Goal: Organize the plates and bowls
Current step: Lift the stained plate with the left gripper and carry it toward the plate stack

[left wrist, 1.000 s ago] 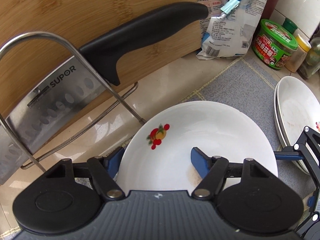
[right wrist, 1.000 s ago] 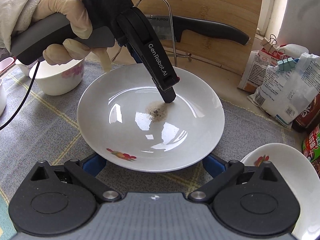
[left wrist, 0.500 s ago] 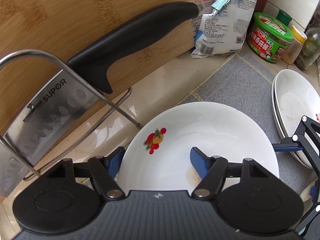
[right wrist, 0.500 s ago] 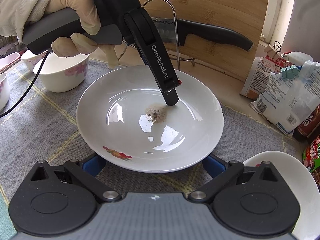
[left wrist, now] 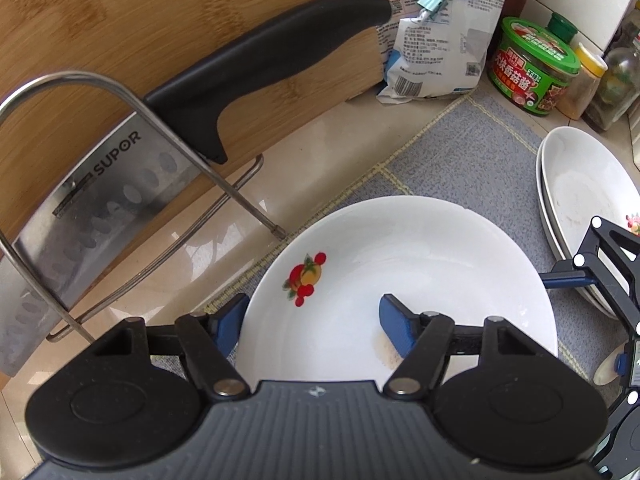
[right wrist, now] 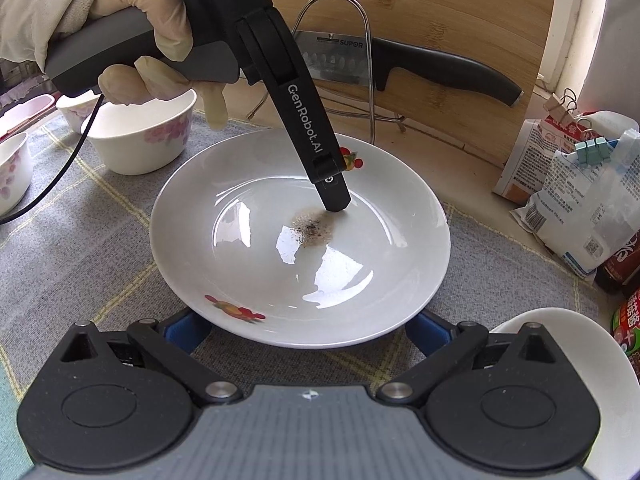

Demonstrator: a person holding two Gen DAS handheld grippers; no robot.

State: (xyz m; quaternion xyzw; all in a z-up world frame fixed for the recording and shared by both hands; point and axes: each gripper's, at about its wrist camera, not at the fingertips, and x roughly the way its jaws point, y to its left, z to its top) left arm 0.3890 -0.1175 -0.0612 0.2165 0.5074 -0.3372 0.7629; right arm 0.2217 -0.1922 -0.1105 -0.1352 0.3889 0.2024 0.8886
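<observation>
White fruit-print plate (right wrist: pixel 300 248) at frame centre on grey mat (right wrist: pixel 80 240), left gripper (left wrist: pixel 312 318) closing, straddling its far rim, grip uncertain, right gripper (right wrist: pixel 298 330) spread wide below its near rim, unclenched.

A gloved hand (right wrist: pixel 132 40) holds the left gripper (right wrist: pixel 334 196), one finger tip down inside a white plate (right wrist: pixel 240 264) beside a dark stain (right wrist: pixel 314 228). Bowls (right wrist: pixel 144 140) stand on the grey mat (right wrist: pixel 80 248) behind.

plate (right wrist: pixel 248 264) on mat (right wrist: pixel 80 240), before cleaver (right wrist: pixel 336 60)
</observation>
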